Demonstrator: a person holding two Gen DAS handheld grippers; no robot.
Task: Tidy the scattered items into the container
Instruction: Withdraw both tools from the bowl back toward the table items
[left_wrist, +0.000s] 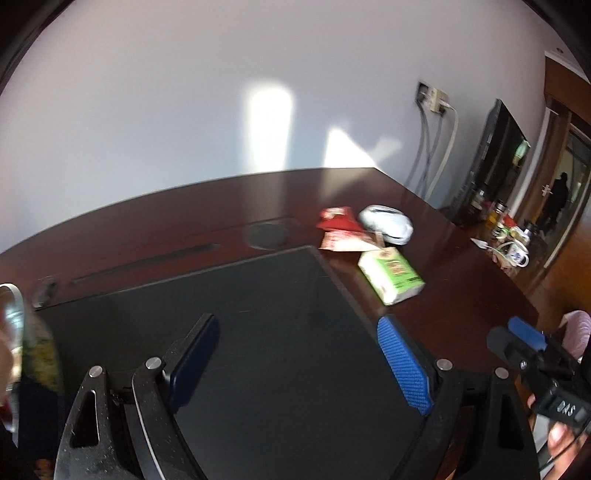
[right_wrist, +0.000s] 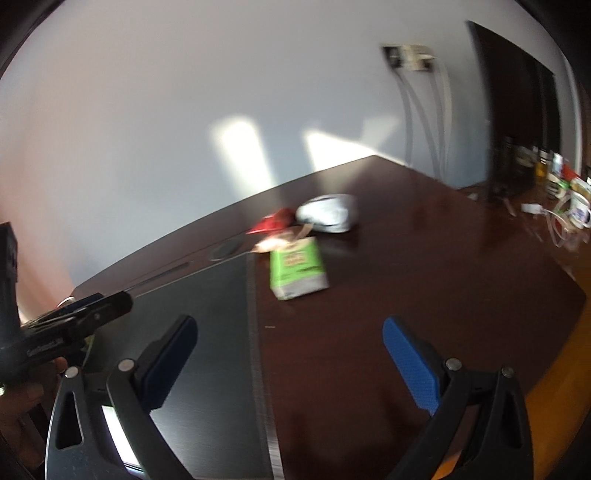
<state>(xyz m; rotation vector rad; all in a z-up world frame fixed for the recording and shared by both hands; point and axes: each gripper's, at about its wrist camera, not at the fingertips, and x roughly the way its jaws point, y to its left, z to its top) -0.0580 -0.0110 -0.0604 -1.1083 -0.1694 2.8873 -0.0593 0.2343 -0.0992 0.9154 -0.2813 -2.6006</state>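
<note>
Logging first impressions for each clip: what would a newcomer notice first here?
Probably the green-and-white carton, lying on the dark wooden table just right of the large black container. Behind it cluster a red packet and a white pouch. Both grippers, left and right, hang open and empty.

White lettering resembling "DAS" is printed on the black body of the right gripper, at the lower right of the left wrist frame. Printing on the green carton, centre right, is blurred and cannot be read.
</note>
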